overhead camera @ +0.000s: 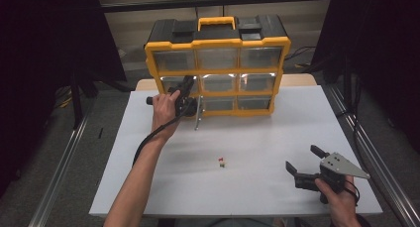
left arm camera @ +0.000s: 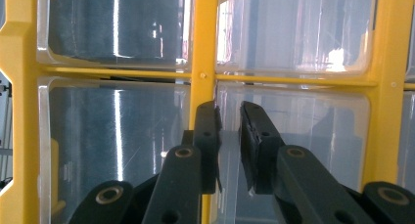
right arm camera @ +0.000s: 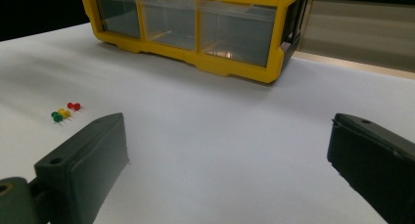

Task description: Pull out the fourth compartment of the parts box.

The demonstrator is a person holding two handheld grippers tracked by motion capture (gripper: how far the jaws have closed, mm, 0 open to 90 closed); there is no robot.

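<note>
At yellow organizer point(overhead camera: 216, 68), no legible txt.

The yellow drawer cabinet point(overhead camera: 218, 68) walls off the worktop point(overhead camera: 277, 138) at 12 o'clock. A metal bar point(overhead camera: 198, 114) leans against its front, beside the left tongs point(overhead camera: 186, 95). Three pushpins point(overhead camera: 222, 162) lie mid-worktop, at 10 o'clock from the right tongs point(overhead camera: 303, 160); open white surface surrounds them on every side.
</note>
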